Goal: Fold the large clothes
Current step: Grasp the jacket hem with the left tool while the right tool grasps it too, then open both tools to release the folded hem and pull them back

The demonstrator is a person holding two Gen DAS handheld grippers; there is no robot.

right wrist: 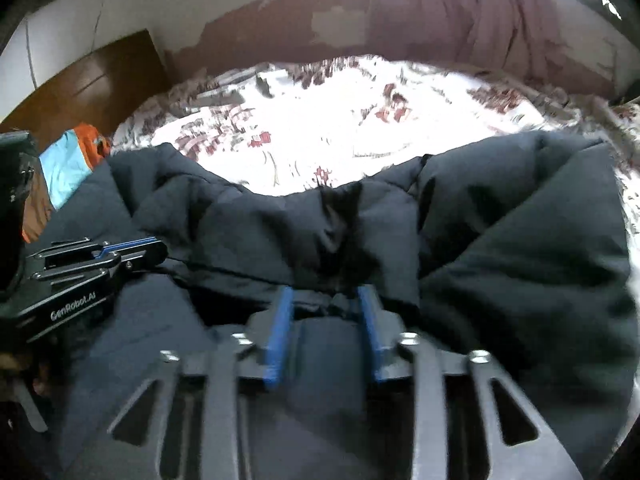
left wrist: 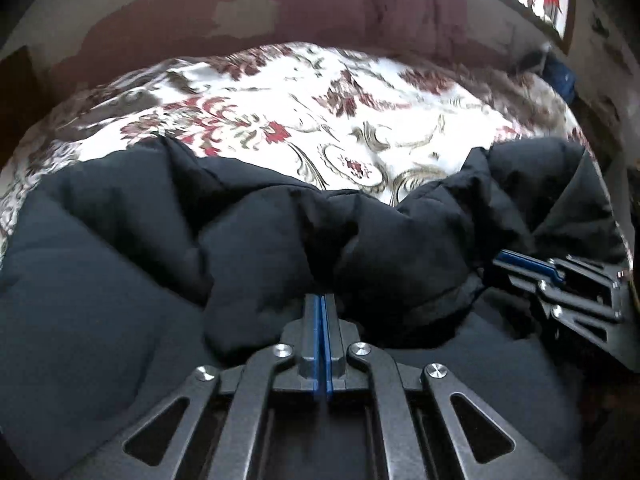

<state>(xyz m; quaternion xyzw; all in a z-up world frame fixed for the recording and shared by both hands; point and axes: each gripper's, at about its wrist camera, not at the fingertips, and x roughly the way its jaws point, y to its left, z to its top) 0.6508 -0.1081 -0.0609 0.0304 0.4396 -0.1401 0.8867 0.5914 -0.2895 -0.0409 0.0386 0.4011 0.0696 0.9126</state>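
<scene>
Jacket [left wrist: 120, 264] fabric, dark and puffy, fills the lower half of both views, lying on a floral bedspread [left wrist: 320, 92]. The left claw [left wrist: 323, 304], bottom centre, is pressed together on a bunched fold of it. The right claw [right wrist: 326, 300] stands apart around a ridge of cloth (blurred). An orange and blue garment [right wrist: 68, 160] sits at the left edge.

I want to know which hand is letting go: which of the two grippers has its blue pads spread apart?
The right gripper: its blue pads stand apart around a fold of the black puffer jacket. The left gripper has its pads pressed together.
</scene>
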